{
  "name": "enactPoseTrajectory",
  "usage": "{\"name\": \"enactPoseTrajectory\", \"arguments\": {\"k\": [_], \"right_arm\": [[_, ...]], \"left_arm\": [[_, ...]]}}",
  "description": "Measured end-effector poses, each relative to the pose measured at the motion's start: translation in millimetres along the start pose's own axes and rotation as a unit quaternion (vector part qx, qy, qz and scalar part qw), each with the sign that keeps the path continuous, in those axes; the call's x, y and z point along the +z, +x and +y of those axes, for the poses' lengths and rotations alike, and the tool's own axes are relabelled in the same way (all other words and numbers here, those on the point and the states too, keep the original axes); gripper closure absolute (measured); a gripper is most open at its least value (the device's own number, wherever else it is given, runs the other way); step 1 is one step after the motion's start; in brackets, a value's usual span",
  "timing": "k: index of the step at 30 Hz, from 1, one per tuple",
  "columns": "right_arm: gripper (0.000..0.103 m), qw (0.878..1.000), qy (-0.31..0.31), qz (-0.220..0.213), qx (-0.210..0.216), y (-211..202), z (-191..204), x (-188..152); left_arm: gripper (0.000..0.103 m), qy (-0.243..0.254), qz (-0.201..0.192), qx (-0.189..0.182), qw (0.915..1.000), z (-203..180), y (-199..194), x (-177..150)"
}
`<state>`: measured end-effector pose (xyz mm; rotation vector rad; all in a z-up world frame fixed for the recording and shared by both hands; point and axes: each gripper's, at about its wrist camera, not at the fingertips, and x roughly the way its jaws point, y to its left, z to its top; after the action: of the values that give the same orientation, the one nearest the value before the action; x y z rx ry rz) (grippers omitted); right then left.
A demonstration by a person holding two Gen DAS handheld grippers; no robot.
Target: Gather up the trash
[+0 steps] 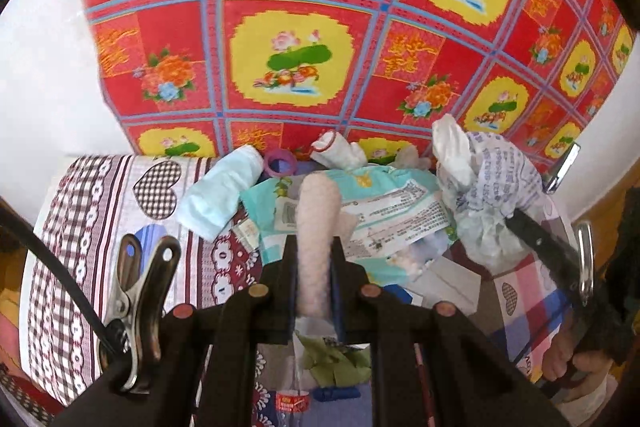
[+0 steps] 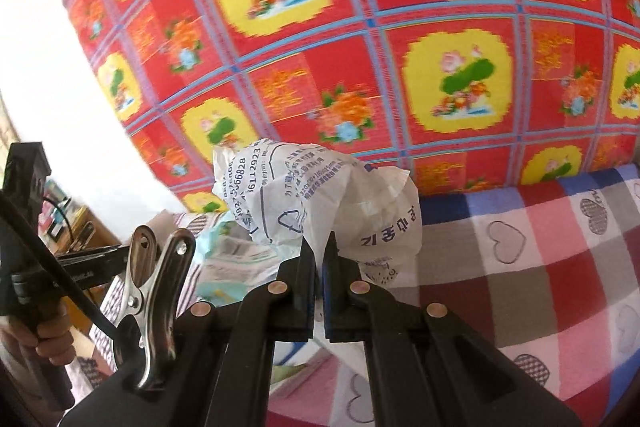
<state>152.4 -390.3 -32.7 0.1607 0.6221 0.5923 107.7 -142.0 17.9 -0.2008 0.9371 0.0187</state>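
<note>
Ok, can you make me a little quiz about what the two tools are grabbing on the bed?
1. True or false: the left tool is shut on a fuzzy pink roll.
2. What does the right tool pinch? A) a purple ring B) a crumpled white printed bag C) a blue tissue
3. Fill in: the purple ring lies near the red flowered ____.

Key: 1 true; 2 B; 3 mat.
</note>
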Motion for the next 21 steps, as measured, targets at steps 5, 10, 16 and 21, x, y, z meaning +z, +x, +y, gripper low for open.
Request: {"name": "enactPoseTrajectory", "arguments": {"k": [5, 10, 16, 21], "right_arm": [[0.099, 1.000, -0.017, 0.010, 0.021, 3.3, 22.6, -6.8], [0.099, 0.999, -0.032, 0.018, 0.037, 3.7, 44.1, -15.3], [0.099, 0.997, -0.048, 0.026, 0.052, 4.3, 74.6, -28.4], [0.099, 0.997, -0.051, 0.026, 0.055, 5.2, 101.1, -36.8]], "left_arm": [[0.089, -0.013, -0.003, 0.008, 0.9999, 11.0, -9.5, -8.7], [0.089, -0.023, -0.005, 0.012, 0.9996, 24.2, -17.5, -17.2], [0.089, -0.027, -0.009, 0.012, 0.9995, 40.5, -30.9, -26.4], [0.089, -0.024, -0.018, 0.012, 0.9995, 62.4, -47.0, -30.3]]}}
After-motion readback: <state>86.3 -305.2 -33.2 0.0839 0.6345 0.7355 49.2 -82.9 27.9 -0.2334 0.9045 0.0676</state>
